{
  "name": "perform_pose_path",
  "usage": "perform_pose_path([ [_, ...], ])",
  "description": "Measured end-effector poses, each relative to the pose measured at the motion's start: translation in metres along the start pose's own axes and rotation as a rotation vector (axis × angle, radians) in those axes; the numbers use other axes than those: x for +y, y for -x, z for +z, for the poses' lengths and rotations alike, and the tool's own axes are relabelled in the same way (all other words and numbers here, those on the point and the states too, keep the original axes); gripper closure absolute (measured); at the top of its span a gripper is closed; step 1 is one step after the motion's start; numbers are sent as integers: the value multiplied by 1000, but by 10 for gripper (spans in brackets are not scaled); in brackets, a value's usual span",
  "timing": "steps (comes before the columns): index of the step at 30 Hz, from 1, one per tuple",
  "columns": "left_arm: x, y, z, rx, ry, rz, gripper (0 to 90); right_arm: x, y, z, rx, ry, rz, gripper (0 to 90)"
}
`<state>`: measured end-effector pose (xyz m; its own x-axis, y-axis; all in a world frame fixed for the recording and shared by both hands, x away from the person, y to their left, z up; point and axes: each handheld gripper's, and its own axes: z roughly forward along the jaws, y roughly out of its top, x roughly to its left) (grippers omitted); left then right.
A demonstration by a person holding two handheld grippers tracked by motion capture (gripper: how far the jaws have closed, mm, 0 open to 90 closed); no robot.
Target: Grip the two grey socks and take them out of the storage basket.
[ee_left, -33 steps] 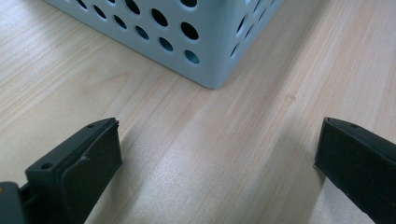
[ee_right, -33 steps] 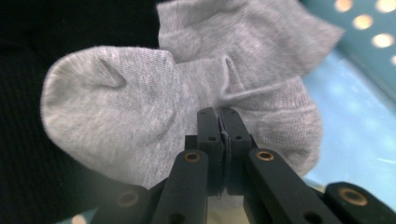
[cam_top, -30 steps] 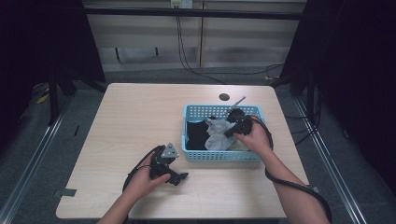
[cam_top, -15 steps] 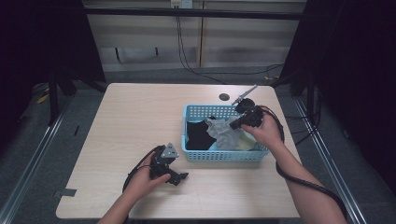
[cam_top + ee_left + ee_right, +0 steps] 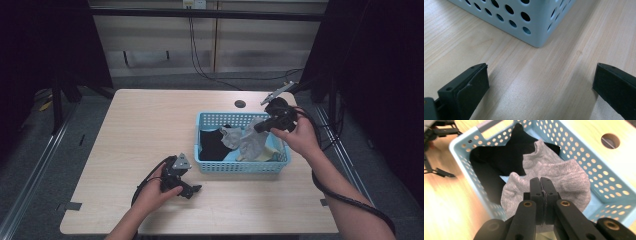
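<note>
A light blue perforated basket (image 5: 240, 167) stands on the wooden table, right of centre. It holds a black sock (image 5: 212, 142) and grey socks. My right gripper (image 5: 260, 127) hangs above the basket's right end, shut on a grey sock (image 5: 252, 142) that dangles into the basket. In the right gripper view the jaws (image 5: 540, 181) pinch the grey sock (image 5: 571, 177) over the black sock (image 5: 506, 157). My left gripper (image 5: 195, 190) rests on the table by the basket's near left corner, open. In the left gripper view its jaws (image 5: 540, 82) stand wide apart before the basket corner (image 5: 534, 27), with bare wood between them.
A round cable hole (image 5: 240, 104) sits in the table behind the basket. Something pale yellow (image 5: 272, 147) lies at the basket's right end under the socks. Cables trail from both grippers. Dark frame posts and floor surround the table.
My right gripper has risen out of the basket and drawn back to the right, pulling the grey sock up with it. The left gripper has stayed put.
</note>
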<state>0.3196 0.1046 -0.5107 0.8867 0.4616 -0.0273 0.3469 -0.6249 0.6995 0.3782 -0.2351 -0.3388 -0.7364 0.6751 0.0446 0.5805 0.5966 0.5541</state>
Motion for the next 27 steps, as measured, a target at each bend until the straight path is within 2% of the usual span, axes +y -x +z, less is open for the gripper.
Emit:
perform_pose_path([
  [2,0,0,0,0,0,-1,0,0,-1,-5,4,11,0,893],
  [3,0,0,0,0,0,0,0,-1,-3,-15,16,33,-1,893],
  [4,0,0,0,0,0,0,0,-1,-3,-15,16,33,-1,893],
  [5,0,0,0,1,2,-3,0,-3,-6,-24,17,40,-14,893],
  [8,0,0,0,0,1,-1,0,-7,-12,-33,31,47,-26,893],
  [12,0,0,0,-1,-4,3,0,-17,-28,-40,59,56,-72,893],
  [13,0,0,0,-1,-4,3,0,-17,-28,-40,59,56,-72,893],
  [14,0,0,0,-1,-4,4,0,-24,-39,-42,80,61,-99,893],
  [15,0,0,0,-1,-5,1,0,-28,-44,-42,92,61,-110,893],
  [20,0,0,0,-1,-5,1,0,-44,-68,-38,145,65,-162,892],
  [23,0,0,0,-1,-5,1,0,-50,-74,-34,159,58,-168,892],
  [24,0,0,0,0,-5,0,0,-58,-81,-27,179,40,-177,892],
  [27,0,0,0,0,-4,0,0,-69,-90,-17,200,11,-196,892],
])
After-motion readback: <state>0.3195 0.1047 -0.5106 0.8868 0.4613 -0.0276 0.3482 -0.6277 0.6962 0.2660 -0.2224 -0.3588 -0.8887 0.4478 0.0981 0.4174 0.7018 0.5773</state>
